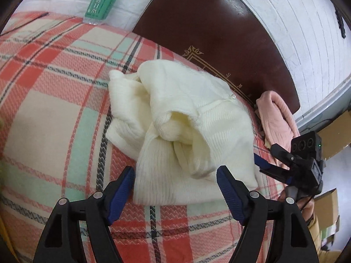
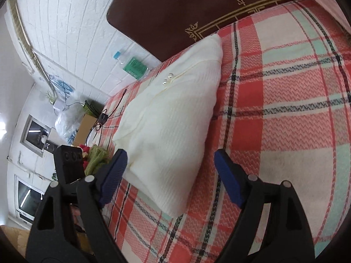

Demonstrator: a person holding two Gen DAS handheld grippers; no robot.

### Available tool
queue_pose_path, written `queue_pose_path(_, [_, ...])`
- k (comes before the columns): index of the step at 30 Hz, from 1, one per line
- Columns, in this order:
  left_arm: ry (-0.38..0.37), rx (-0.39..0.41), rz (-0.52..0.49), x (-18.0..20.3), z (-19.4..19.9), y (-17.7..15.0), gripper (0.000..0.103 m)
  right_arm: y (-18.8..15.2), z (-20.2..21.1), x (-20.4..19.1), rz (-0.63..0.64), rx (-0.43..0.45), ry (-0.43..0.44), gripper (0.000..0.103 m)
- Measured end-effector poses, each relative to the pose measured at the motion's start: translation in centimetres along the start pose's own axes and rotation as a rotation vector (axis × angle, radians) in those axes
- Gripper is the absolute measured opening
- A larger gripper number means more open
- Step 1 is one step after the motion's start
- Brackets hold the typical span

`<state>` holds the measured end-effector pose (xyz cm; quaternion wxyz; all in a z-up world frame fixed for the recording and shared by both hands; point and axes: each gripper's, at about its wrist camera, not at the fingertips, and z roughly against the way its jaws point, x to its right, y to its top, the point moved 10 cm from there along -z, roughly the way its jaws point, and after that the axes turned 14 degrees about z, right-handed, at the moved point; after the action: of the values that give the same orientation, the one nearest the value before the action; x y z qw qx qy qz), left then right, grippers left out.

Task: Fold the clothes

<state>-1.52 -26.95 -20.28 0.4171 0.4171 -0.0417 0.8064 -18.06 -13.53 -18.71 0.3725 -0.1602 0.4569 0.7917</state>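
The cream ribbed knit sweater (image 1: 175, 122) lay bunched on the plaid bed cover (image 1: 54, 100) near its headboard edge. The left gripper (image 1: 175, 188) and the right gripper (image 2: 170, 175) were both spread wide, empty, the sweater's near edge between their fingers.

This is a bedroom in a home. A bed (image 2: 285, 109) under a pink, red and mint plaid blanket fills both views, and a dark wooden headboard (image 1: 208, 28) with gold ornament stands at its head against a white brick-pattern wall (image 2: 72, 32). Beside the bed lie cardboard boxes (image 1: 333, 131), a plastic bag (image 2: 68, 118) and a water bottle (image 1: 101, 4).
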Motion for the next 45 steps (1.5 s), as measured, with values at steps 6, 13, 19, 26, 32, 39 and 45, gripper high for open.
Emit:
queue_pose_path(6, [-0.014, -0.021, 0.007, 1.0, -1.2, 0.5, 0.084, 2.3, -2.4, 1.2, -0.052, 0.020, 0.034, 0.092])
queue_pose_path(13, [-0.032, -0.033, 0.036, 2.3, -3.0, 1.6, 0.091, 4.5, -5.6, 1.0, -0.063, -0.008, 0.074, 0.095])
queue_pose_path(19, [-0.042, -0.008, 0.043, 3.0, -3.9, 2.2, 0.102, 5.1, -7.6, 0.5, 0.024, -0.054, 0.048, 0.103])
queue_pose_path(26, [-0.034, 0.037, 0.045, 3.1, -4.1, 2.4, 0.103, 5.2, -8.7, 0.1, 0.111, -0.069, 0.022, 0.103])
queue_pose_path(32, [-0.015, 0.067, 0.081, 3.0, -4.1, 2.6, 0.103, 5.3, -9.1, 0.1, 0.121, -0.085, 0.039, 0.103])
queue_pose_path(39, [0.000, 0.105, 0.121, 2.8, -3.9, 2.7, 0.103, 5.3, -9.4, -0.1, 0.131, -0.140, 0.060, 0.103])
queue_pose_path(45, [-0.013, 0.072, 0.208, 2.4, -4.1, 2.5, 0.057, 4.6, -9.8, 0.8, 0.033, -0.188, 0.158, 0.043])
